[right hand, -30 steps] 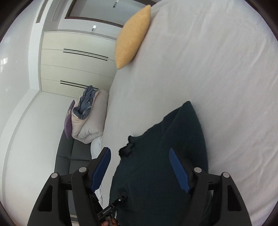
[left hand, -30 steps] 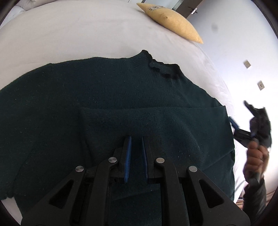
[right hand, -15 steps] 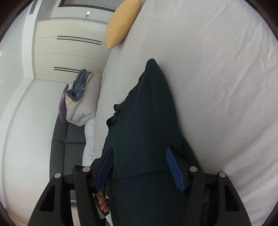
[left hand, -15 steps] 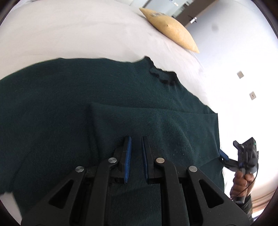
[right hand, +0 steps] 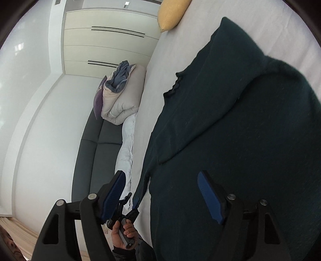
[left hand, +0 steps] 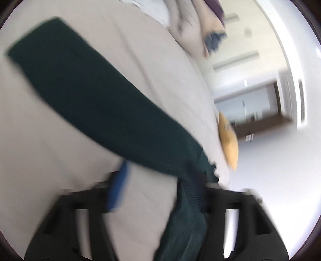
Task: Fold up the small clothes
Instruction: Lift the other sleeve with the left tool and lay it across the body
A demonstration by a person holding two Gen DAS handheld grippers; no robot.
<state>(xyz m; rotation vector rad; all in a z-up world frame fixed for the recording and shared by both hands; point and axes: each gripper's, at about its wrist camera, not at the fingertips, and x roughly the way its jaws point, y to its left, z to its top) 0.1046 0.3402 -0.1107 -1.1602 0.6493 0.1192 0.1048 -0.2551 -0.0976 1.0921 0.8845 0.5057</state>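
White bed sheet [right hand: 200,16] under a dark green sweater [right hand: 240,124], yellow pillow [right hand: 170,12] at the far end; grey sofa [right hand: 96,148] with rolled bedding [right hand: 120,98] alongside. My right gripper [right hand: 164,194] hovers with jaws wide over the sweater's lower part. My left gripper [left hand: 160,190] is blurred, jaws spread, sweater fabric draped against its right finger; grip uncertain.

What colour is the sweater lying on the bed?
Dark green, a plain knit with no pattern; the sweater shows best in the right wrist view.
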